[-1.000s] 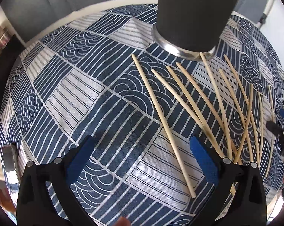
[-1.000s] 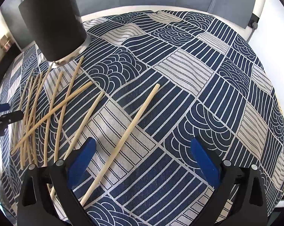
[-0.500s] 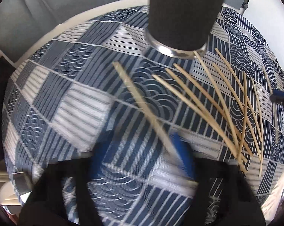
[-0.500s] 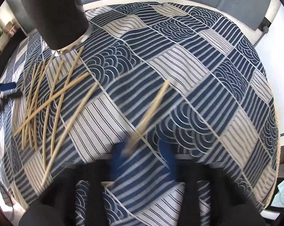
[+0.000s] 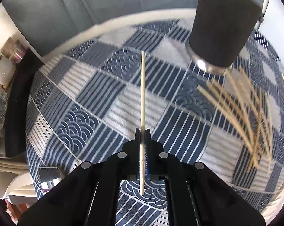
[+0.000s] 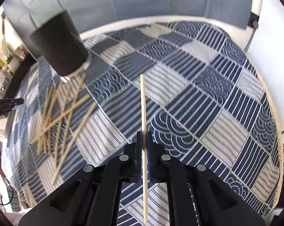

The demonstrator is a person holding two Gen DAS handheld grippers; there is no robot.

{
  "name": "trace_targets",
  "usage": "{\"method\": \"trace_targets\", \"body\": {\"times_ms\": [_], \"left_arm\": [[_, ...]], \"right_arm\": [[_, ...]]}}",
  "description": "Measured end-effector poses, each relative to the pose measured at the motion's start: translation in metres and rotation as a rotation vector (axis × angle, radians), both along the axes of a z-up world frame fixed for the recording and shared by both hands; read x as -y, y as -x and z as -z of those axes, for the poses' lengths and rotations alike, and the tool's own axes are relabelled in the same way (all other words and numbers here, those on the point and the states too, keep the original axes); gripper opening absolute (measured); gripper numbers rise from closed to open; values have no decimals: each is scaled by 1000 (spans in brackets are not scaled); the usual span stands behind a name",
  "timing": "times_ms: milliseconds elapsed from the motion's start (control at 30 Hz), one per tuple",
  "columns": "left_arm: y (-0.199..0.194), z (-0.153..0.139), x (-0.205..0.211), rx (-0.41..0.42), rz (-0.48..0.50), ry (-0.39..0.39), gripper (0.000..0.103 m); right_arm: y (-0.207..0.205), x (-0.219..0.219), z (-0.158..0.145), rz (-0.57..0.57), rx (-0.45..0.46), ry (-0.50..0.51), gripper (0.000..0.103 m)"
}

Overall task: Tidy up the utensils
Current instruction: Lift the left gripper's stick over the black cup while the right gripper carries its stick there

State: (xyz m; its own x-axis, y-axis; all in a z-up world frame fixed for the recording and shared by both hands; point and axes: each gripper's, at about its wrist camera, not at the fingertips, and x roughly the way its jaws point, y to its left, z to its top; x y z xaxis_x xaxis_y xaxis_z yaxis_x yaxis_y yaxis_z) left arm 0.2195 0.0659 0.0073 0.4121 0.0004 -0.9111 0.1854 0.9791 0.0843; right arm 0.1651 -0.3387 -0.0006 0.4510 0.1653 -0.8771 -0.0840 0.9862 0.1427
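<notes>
A: Starting with the left wrist view, what is the left black two-finger gripper (image 5: pixel 142 131) doing?

B: It is clamping a pale wooden chopstick (image 5: pixel 142 101) between its blue-padded fingers, with the stick running straight ahead above the blue-and-white patchwork tablecloth (image 5: pixel 96 101). A short end is sticking out behind the pads.

A: And the container?

B: The tall dark cylindrical holder with a shiny metal base (image 5: pixel 222 28) is standing towards the far right edge of the table. Its opening is out of view, so I cannot tell what is inside. A loose pile of wooden chopsticks (image 5: pixel 241 113) is lying fanned on the cloth from just beside its base towards the near right edge, all blurred.

A: Now the right wrist view?

B: The right black two-finger gripper (image 6: pixel 145 137) is likewise pinching a second pale wooden chopstick (image 6: pixel 143 109), pointing forward over the cloth. Here the dark holder (image 6: pixel 61 45) is sitting near the far left edge, its mouth again hidden, and the pile (image 6: pixel 62 116) is lying crossed over itself below it, along the left side. The left gripper's tip (image 6: pixel 10 101) is showing at the left edge.
</notes>
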Motion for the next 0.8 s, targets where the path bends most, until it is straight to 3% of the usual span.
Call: {"method": "trace_targets", "body": {"times_ms": [100, 300, 533, 800], "left_arm": [[-5, -18, 14, 37, 12, -5, 5], [-13, -55, 32, 92, 43, -30, 5], [-20, -110, 54, 189, 85, 8, 5], [-36, -153, 86, 281, 121, 50, 5]], "right_arm": [[9, -11, -15, -3, 43, 32, 5], [2, -34, -48, -34, 130, -10, 5], [-9, -79, -110, -108, 273, -33, 5], [-35, -105, -148, -118, 398, -102, 5]]}}
